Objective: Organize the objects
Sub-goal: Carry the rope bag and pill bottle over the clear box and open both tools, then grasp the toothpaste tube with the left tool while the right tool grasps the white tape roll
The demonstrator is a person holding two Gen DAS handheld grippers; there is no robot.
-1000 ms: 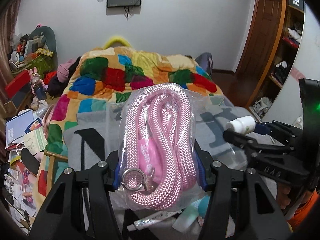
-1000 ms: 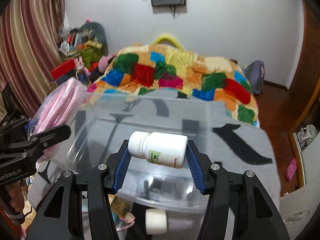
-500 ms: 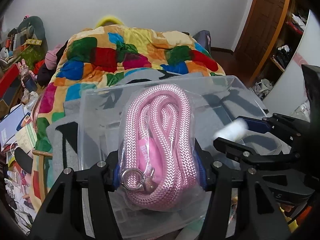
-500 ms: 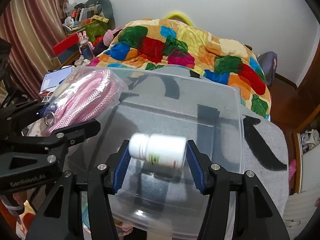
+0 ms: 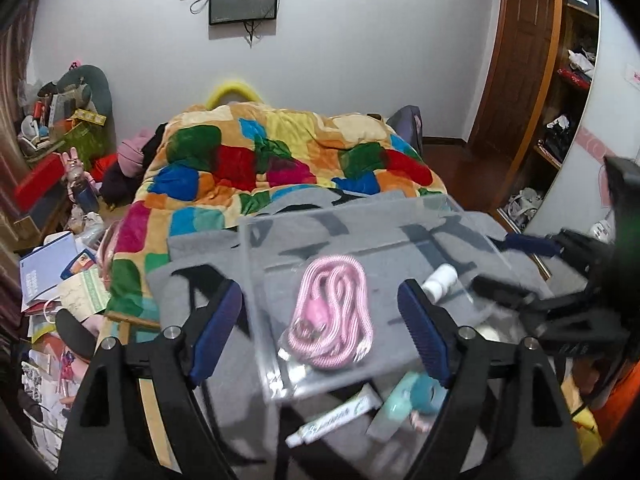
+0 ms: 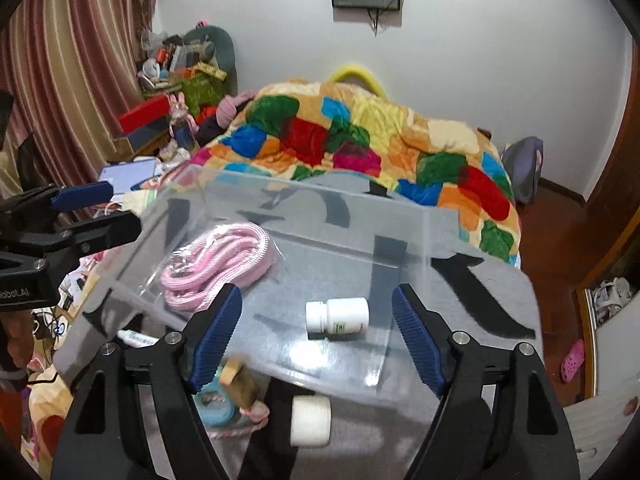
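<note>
A: Well, where is the rope (image 5: 333, 312) seen?

B: It is seen lying coiled in its clear bag inside the bin (image 5: 472, 220), toward the bin's left side. In the right wrist view the rope (image 6: 218, 266) rests against the left wall of the bin (image 6: 304, 192).

A: And the bottle (image 6: 337, 315)?

B: It is laid on its side on the bin floor, cap to the left, well apart from the rope. From the left wrist view the bottle (image 5: 440, 278) is seen near the bin's right wall.

A: How are the fingers held?

B: Both pairs are spread wide and nothing is gripped. The left gripper (image 5: 320, 334) is held above the near edge of the bin, with the rope seen between its blue pads. The right gripper (image 6: 316, 334) is likewise released, and the bottle is framed between its pads without being touched.

A: What is seen around the bin?

B: The bin is set on a grey blanket (image 6: 496, 292) with black markings. In front of the bin, on the near side, a tube (image 5: 334, 420), a teal item (image 5: 416, 394) and a white roll (image 6: 311, 421) are seen. Beyond it a patchwork quilt (image 5: 280, 160) is spread over the bed, and a screen (image 5: 243, 1) is mounted on the wall behind.
</note>
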